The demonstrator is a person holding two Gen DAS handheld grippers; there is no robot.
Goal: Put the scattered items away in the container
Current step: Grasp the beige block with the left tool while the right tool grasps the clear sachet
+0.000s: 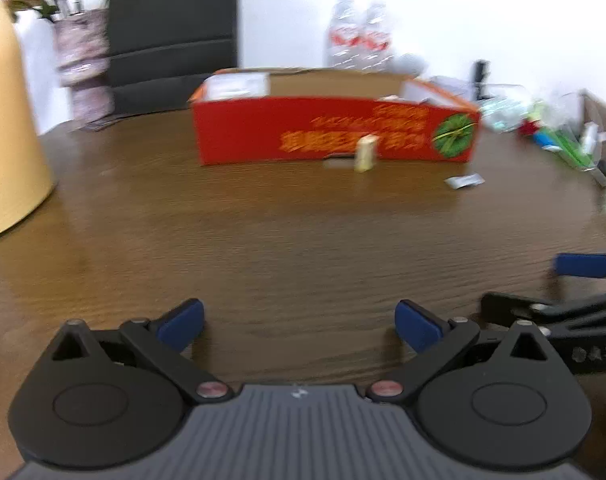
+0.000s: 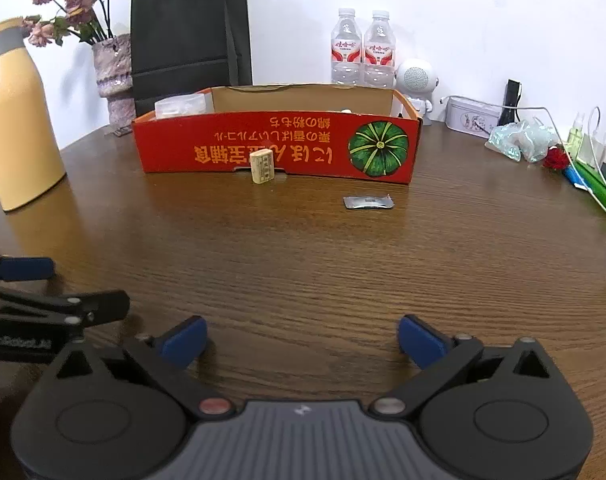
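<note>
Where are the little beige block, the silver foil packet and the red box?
small beige block (image 2: 262,166), right wrist view, front face.
flat silver foil packet (image 2: 367,202), right wrist view, middle.
red cardboard box (image 2: 175,148), right wrist view, front wall.

Brown wooden table (image 2: 303,248) against a white wall (image 2: 463,8).

Both sitting side by side: left hand-held gripper (image 1: 299,322) and right hand-held gripper (image 2: 301,340), jaws spread wide, nothing between them.

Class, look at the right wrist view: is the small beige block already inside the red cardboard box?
No: the beige block stands upright on the wooden table, just in front of the red box.
</note>
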